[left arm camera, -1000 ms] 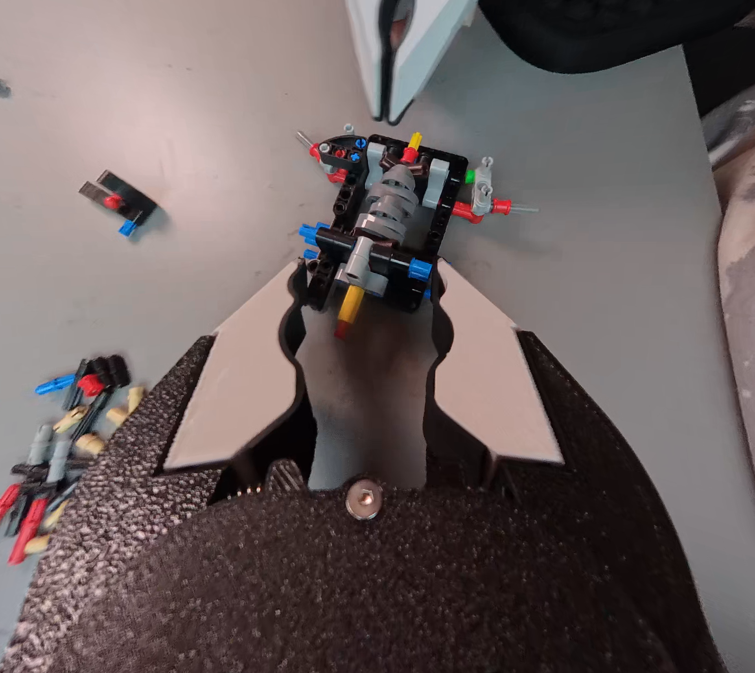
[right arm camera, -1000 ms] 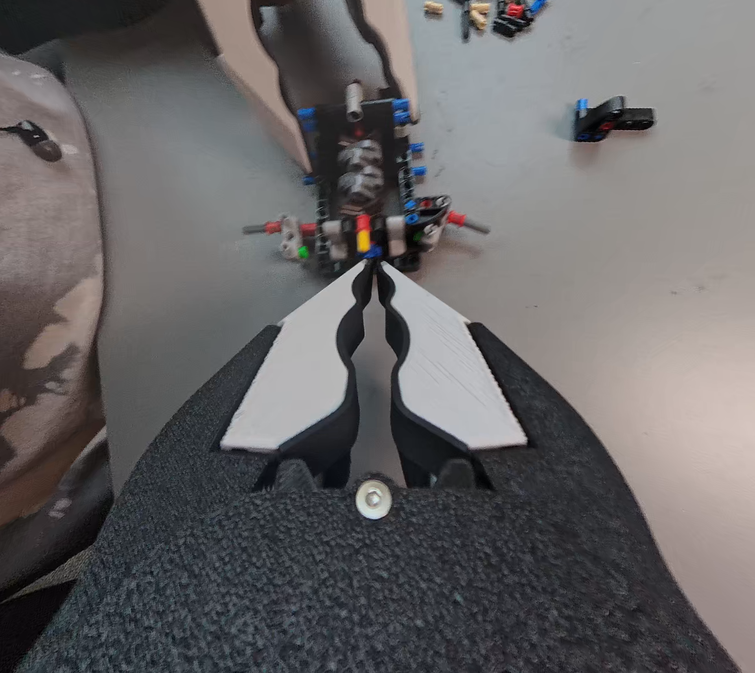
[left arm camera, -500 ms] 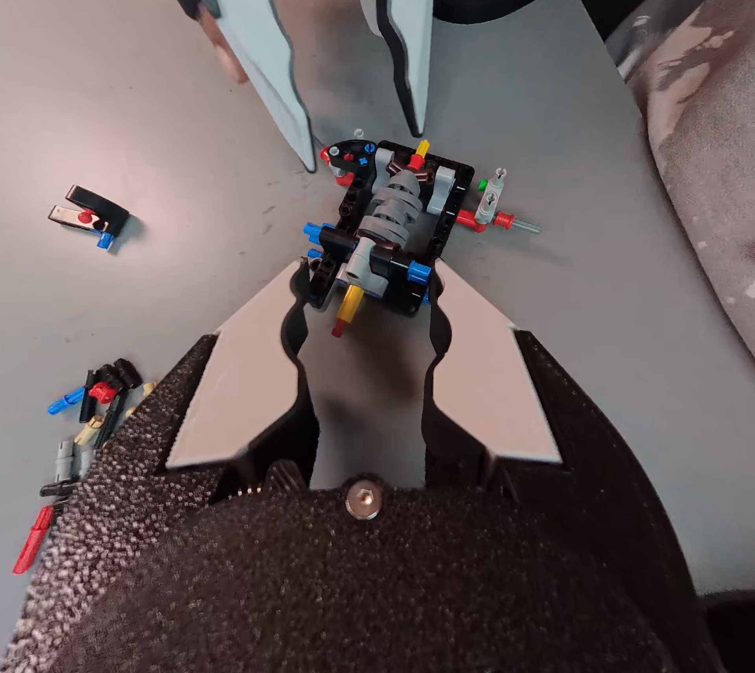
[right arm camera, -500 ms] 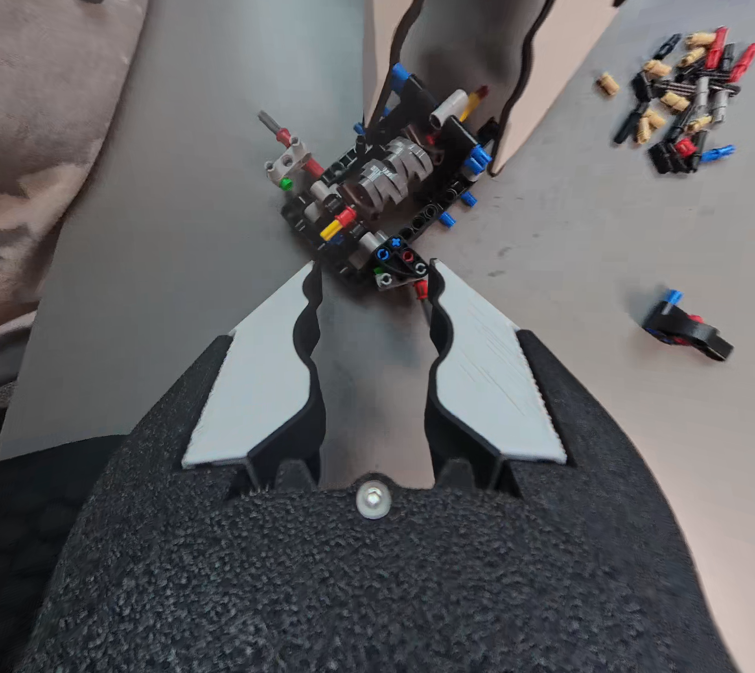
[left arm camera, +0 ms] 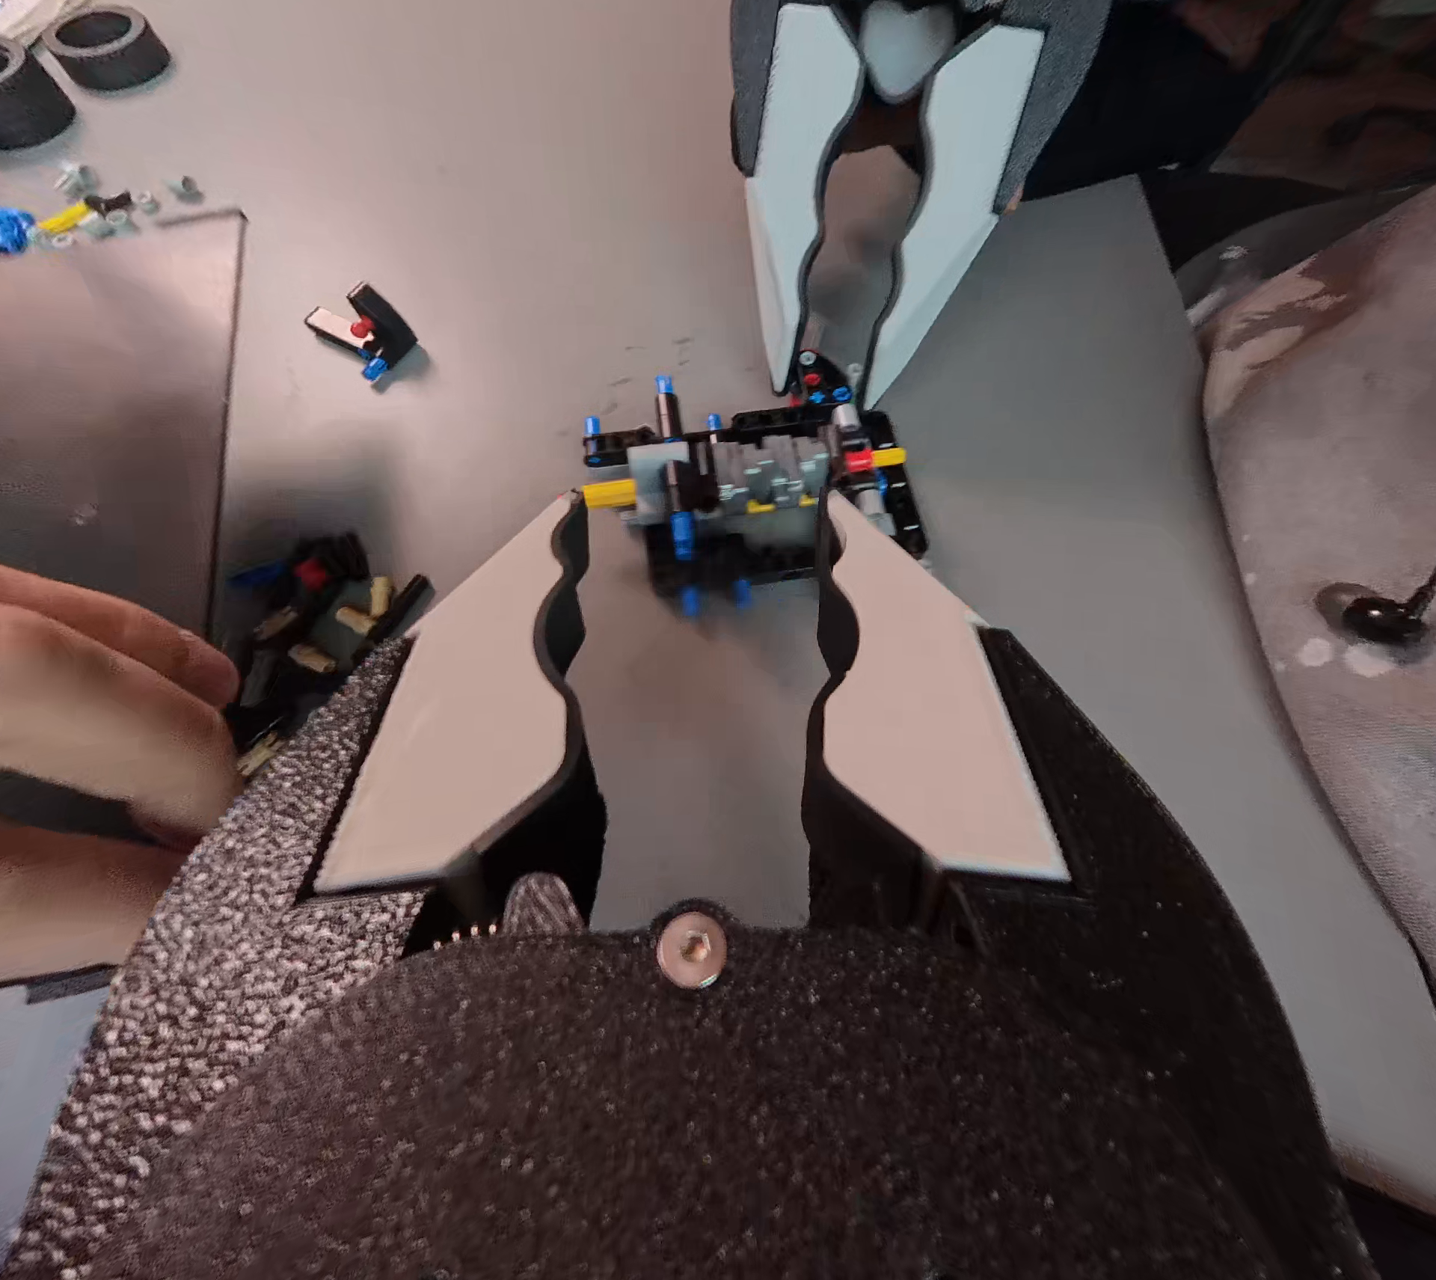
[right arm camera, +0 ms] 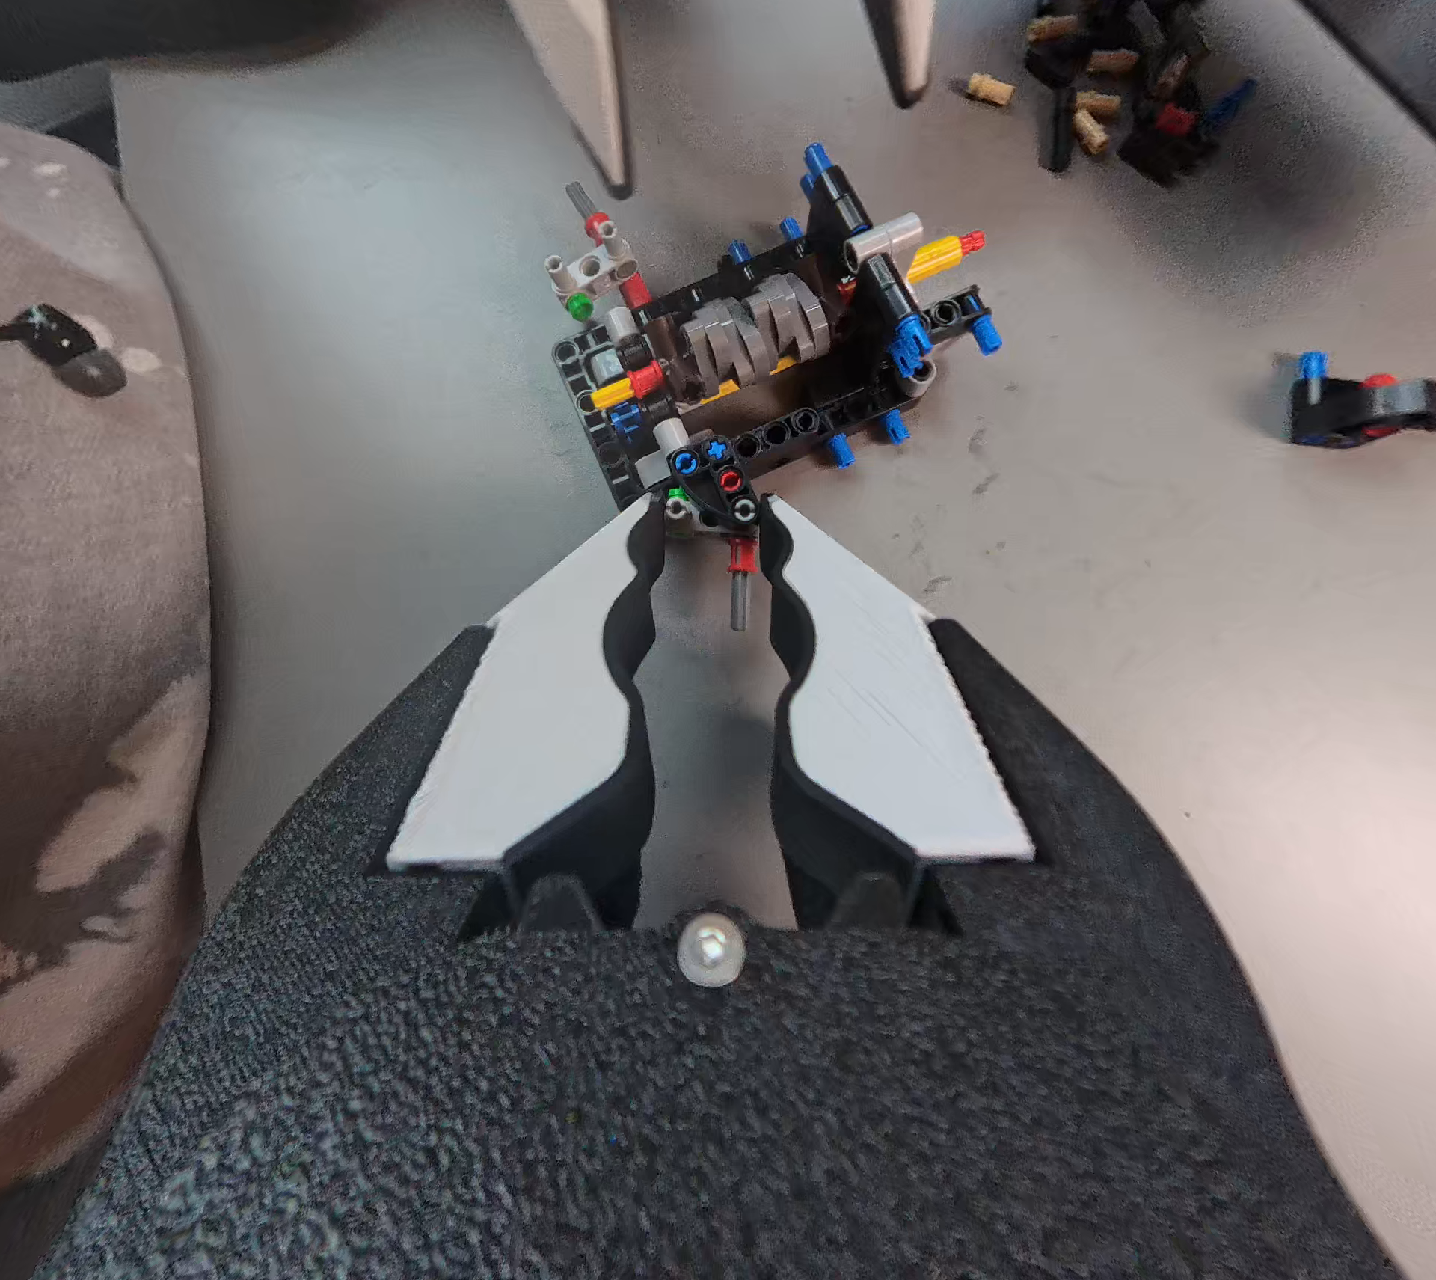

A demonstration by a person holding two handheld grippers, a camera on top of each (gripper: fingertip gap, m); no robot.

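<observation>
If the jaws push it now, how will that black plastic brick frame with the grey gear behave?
The black plastic brick frame with the grey gear probably slides flat on the smooth grey table; it looks light and stiff, though protruding blue pins might snag or pop off.

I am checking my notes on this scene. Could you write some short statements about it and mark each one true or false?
1. The left gripper is open. True.
2. The right gripper is far from the brick assembly. False: its tips flank the assembly's black curved piece.
3. A heap of loose pins lies on the table. True.
4. The small black part is attached to the assembly. False: it lies apart on the table.
</observation>
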